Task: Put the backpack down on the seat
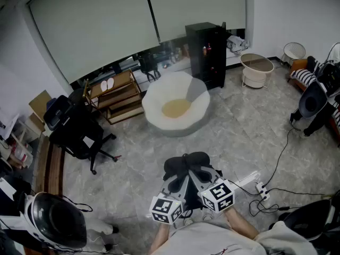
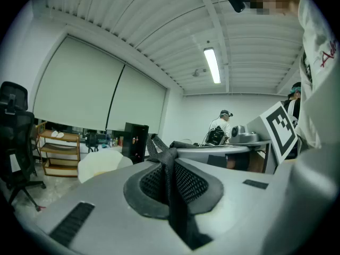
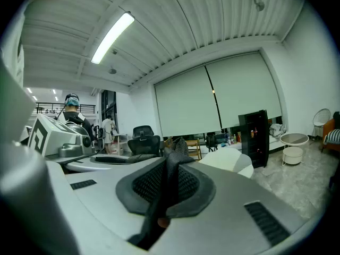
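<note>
The backpack (image 1: 189, 166) hangs low in front of the person, well short of the seat (image 1: 178, 108). The left claw (image 1: 178, 186) and the right claw (image 1: 200, 178) are each pinched narrow on a strap (image 2: 171, 195), side by side, probably so the load is shared and the bag stays level. Bare floor (image 1: 159, 145) lies open from the backpack to the seat's near rim; an office chair (image 1: 79, 134) stands left of the seat, a cabinet (image 1: 207, 52) just behind it on the right, and cables (image 1: 268, 187) trail well to its right.
</note>
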Demonstrator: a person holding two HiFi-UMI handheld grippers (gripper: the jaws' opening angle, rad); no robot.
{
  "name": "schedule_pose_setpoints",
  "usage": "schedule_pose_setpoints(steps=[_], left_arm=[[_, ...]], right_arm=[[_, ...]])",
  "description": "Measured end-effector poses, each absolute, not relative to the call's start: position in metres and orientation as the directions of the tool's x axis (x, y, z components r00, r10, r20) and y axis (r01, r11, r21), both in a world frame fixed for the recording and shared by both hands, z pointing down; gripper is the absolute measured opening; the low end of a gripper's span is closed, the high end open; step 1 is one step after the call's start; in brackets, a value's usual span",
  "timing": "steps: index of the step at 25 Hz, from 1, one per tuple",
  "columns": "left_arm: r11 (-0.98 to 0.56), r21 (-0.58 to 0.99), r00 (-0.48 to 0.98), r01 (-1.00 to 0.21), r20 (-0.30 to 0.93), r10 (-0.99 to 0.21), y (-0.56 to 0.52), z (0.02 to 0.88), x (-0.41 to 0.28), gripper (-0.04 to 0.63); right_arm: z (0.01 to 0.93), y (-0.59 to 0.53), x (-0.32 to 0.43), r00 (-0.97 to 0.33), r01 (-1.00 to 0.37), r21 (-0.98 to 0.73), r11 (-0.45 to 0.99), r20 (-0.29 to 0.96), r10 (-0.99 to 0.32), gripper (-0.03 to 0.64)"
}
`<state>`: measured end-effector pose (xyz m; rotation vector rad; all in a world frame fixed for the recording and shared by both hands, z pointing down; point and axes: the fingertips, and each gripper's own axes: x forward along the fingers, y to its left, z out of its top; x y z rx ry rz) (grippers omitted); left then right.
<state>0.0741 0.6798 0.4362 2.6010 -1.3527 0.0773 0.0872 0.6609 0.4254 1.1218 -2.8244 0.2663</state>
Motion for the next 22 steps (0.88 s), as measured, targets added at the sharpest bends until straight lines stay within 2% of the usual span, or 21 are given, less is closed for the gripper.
schedule_pose_setpoints(steps=[12, 22], left_arm=[[-0.552, 0.148, 0.569, -0.821, 0.128, -0.812, 0.665, 0.429, 0.119, 0.046], [-0.536, 0.174, 0.560, -0.826, 0.147, -0.816, 0.662, 0.439, 0.128, 0.046]], right_arm=[[0.418, 0.647, 0.132, -0.724, -0.689, -0.110, 0.716, 0.119, -0.679, 0.040], [0.428, 0.644, 0.141, -0.729, -0.685, -0.124, 0.718, 0.147, -0.669, 0.040]])
